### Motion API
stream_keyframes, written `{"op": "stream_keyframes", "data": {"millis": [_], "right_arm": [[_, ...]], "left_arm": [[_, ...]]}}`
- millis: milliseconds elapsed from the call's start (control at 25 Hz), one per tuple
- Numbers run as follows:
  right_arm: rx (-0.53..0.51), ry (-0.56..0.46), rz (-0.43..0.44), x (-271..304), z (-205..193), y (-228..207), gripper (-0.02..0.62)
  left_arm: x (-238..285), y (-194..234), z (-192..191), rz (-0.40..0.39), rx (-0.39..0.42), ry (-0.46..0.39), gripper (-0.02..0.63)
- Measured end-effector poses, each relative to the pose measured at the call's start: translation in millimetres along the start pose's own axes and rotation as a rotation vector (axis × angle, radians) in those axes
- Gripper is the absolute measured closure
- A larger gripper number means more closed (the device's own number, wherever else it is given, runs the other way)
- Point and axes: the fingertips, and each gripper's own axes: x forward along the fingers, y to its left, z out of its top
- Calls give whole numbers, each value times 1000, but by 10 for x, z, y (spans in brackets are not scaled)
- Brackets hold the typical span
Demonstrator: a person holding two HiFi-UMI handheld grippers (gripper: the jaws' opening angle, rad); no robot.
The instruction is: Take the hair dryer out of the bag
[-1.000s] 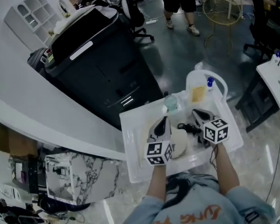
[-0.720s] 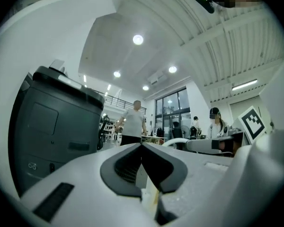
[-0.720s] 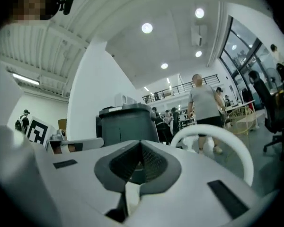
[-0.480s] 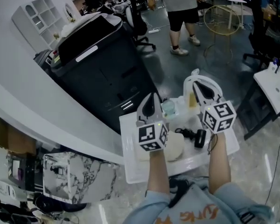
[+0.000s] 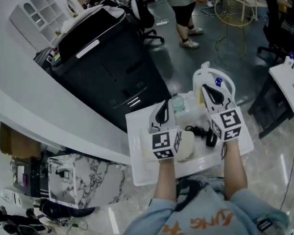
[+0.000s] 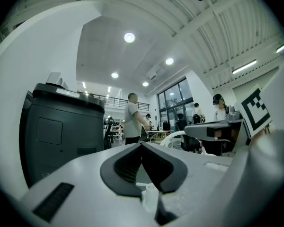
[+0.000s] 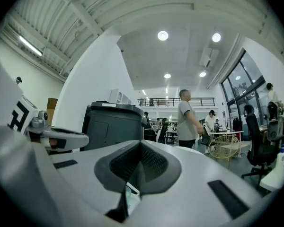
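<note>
In the head view a black hair dryer with its cord lies on the white table, just right of a cream bag. Both grippers are held up above the table and point level, away from me. My left gripper is over the bag's left side, jaws shut with nothing between them. My right gripper is above the dryer, also shut and empty. The left gripper view shows its gripper closed against the open room, and the right gripper view shows the same for its gripper.
A white handled basket with a blue-capped bottle stands at the table's far edge, a clear bottle beside it. Beyond stand a big black cabinet, a walking person and a wire-frame table.
Both grippers have risen from just above the bag and dryer to well above the table, still shut. The person in the background has walked on.
</note>
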Motion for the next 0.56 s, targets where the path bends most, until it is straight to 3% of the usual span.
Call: {"op": "stream_keyframes", "data": {"millis": [320, 560], "right_arm": [[-37, 57, -19, -99, -69, -18, 597], [-62, 44, -61, -204, -8, -123, 597]], "left_arm": [[118, -178, -82, -42, -14, 12, 604], [124, -274, -98, -62, -21, 18, 604]]}}
